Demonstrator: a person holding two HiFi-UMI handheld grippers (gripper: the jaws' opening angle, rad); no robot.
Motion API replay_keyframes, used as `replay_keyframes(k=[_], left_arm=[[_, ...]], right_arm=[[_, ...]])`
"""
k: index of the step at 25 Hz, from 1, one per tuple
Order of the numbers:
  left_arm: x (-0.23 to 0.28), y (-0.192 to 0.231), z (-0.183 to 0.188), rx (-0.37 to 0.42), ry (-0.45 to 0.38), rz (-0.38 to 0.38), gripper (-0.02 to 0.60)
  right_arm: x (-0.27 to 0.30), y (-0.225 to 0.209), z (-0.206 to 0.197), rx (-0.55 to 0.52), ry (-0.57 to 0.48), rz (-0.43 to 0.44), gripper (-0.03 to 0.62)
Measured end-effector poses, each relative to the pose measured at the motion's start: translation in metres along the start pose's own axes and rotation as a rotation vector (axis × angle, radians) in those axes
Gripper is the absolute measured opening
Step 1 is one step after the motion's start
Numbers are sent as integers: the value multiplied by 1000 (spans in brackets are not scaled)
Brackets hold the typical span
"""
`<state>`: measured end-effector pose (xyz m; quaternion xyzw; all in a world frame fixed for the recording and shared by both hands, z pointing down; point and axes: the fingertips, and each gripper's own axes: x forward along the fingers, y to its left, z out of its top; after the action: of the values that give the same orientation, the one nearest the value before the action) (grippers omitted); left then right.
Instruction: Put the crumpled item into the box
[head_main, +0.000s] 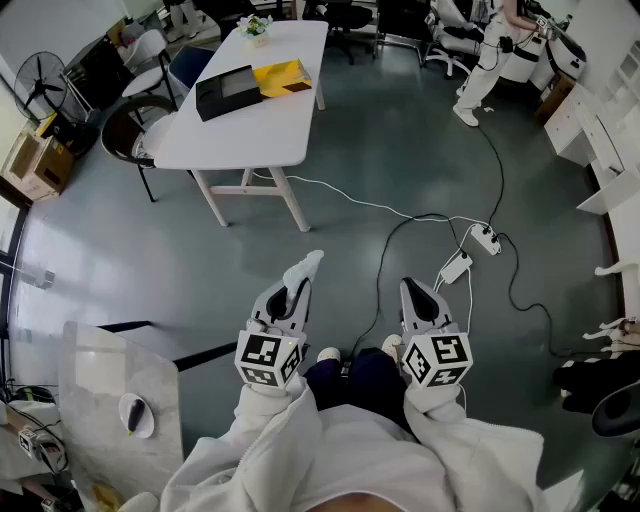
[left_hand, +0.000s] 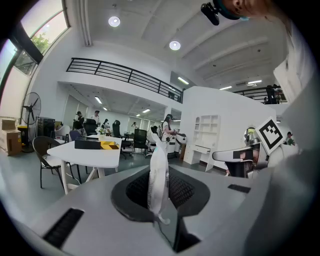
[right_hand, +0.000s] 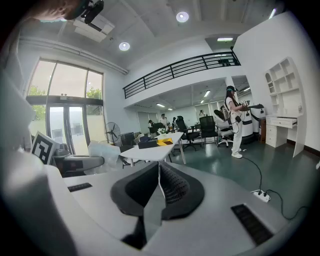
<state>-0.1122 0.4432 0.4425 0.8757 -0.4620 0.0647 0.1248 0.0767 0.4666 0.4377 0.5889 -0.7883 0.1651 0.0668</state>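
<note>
Two hands in white sleeves hold the tongs low in the middle of the head view. The left gripper (head_main: 288, 300) is left of the middle, and its jaws are pinching the crumpled item (head_main: 303, 270). This is a white, wrinkly, thin thing that sticks up past the tips of the jaws. In the left gripper view it stands up tall right in the middle, squeezed between the two dark pads. The right gripper (head_main: 413, 292) is just right of the middle. Its jaws are pressed together and nothing is between them. The black box (head_main: 228, 92) sits far from both tongs, on a white table (head_main: 250, 135) in the upper left of the head view. A flat yellow thing (head_main: 283, 77) lies touching the box on its right side. The floor is grey-green. A white power strip (head_main: 484, 238) with black and white cords lies on it, right of the middle. Another person (head_main: 490, 50) in white stands at the upper right.
</note>
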Motion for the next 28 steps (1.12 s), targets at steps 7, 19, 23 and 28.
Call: replay_keyframes(k=[7,19,23,28], left_arm=[[-8,3,-1,-4,-7,0,60],[-25,5,-18,-24,17,-5,60],[-24,9,-19,-36,22,4,60],[-9,16,-14,-40,22,20,60]], right_arm=[[-6,8,-5,14,2,3,37],[-1,19,-24,61,36,-21,38],[-1,17,-24,62,43,-26,38],[12,2,-18,78,49,-32,38]])
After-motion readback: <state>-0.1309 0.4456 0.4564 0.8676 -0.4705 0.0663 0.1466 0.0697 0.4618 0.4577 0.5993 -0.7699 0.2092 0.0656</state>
